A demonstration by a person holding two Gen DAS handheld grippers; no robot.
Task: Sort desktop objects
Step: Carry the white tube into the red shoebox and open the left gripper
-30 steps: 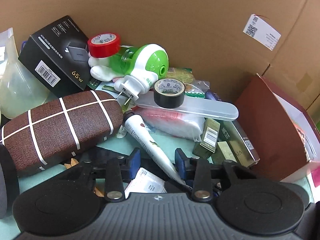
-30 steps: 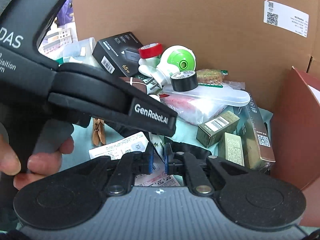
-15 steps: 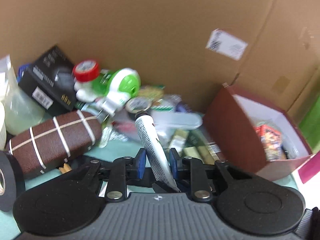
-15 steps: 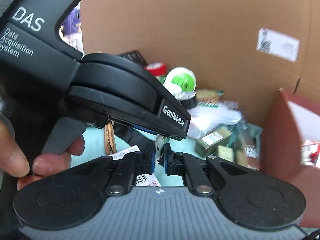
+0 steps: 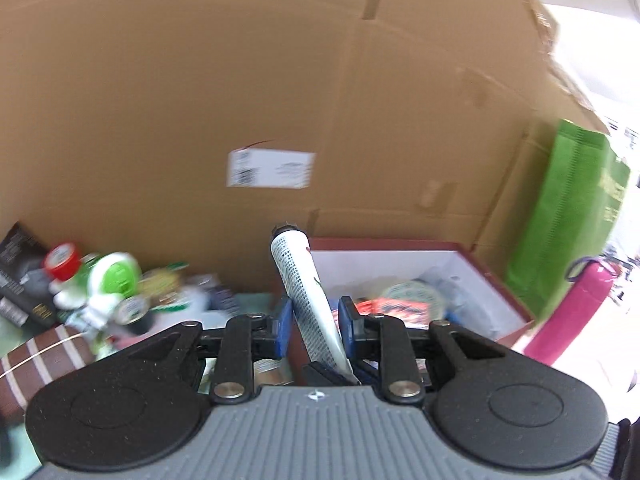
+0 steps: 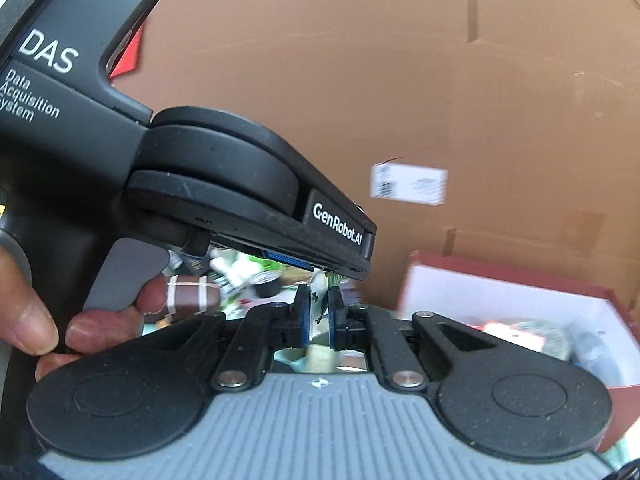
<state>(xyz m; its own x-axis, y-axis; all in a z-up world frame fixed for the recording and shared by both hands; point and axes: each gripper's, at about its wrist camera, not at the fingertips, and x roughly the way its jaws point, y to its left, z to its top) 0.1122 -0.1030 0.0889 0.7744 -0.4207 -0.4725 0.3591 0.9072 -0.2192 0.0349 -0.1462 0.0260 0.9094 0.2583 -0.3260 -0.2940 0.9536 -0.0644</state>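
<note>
1. The left gripper (image 5: pixel 313 325) is seen nearest in its own wrist view; its jaws are clamped on a white tube (image 5: pixel 306 292), which is held raised above the clutter, cap end tilted up and away.
2. The right gripper (image 6: pixel 319 314) has its jaws closed on a thin white packet (image 6: pixel 319 300); what the packet is cannot be told.
3. In the right wrist view, the left gripper body (image 6: pixel 224 184) is held by a hand (image 6: pixel 48 320).
4. Beyond the tube, a red box (image 5: pixel 496 276) with a white interior holds mixed items.
5. To the left, a brown striped case (image 5: pixel 36 360), a green-and-white device (image 5: pixel 112 280) and red tape (image 5: pixel 62 260) lie blurred on the table.
6. A cardboard wall (image 5: pixel 200 100) stands behind.
</note>
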